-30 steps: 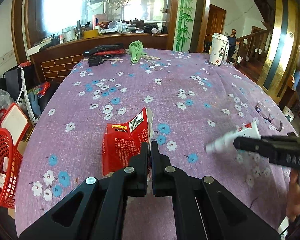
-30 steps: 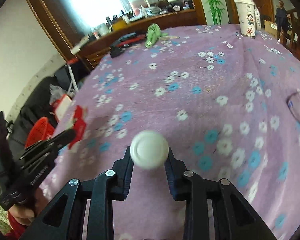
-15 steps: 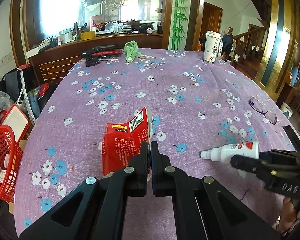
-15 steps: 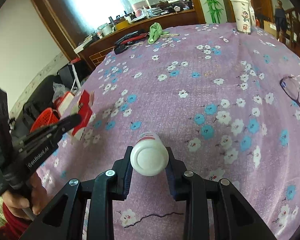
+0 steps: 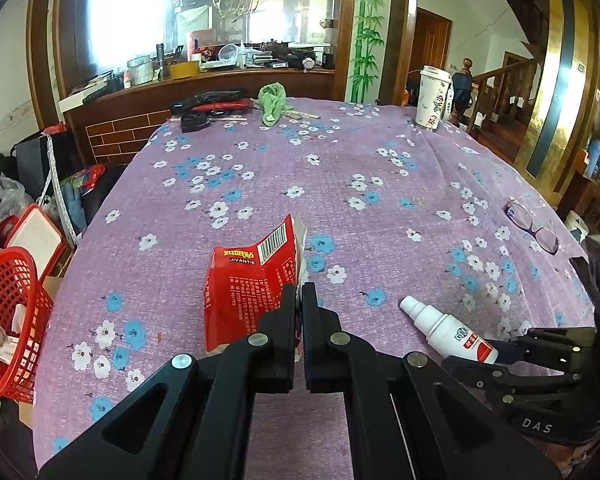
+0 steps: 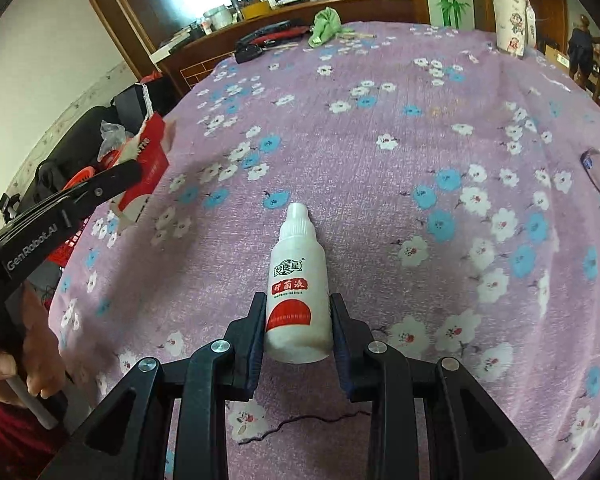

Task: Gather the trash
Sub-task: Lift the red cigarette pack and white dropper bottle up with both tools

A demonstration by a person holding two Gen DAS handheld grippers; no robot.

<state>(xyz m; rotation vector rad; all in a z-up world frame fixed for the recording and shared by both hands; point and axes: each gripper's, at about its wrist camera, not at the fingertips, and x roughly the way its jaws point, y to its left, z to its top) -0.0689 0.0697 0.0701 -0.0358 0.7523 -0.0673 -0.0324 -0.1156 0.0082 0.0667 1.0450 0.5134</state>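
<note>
My left gripper (image 5: 299, 292) is shut on the edge of a torn red carton (image 5: 252, 284), which it holds upright just above the purple flowered tablecloth (image 5: 340, 168). In the right wrist view the same carton (image 6: 150, 164) shows at the left, pinched by the left gripper's fingers (image 6: 112, 180). My right gripper (image 6: 298, 312) is shut on a small white bottle (image 6: 298, 280) with a red label, its nozzle pointing away over the cloth. In the left wrist view the bottle (image 5: 446, 328) lies low at the right.
A red mesh basket (image 5: 8, 312) with scraps stands off the table's left edge. Glasses (image 5: 534, 226) lie at the right. A paper cup (image 5: 432, 96), a green cloth (image 5: 274, 102) and black items (image 5: 208, 106) sit at the far edge. A dark thread (image 6: 300, 426) lies nearby.
My right gripper has tipped down and lowered the white bottle towards the cloth, so its label now shows instead of its round base. The left gripper and carton have kept still.
</note>
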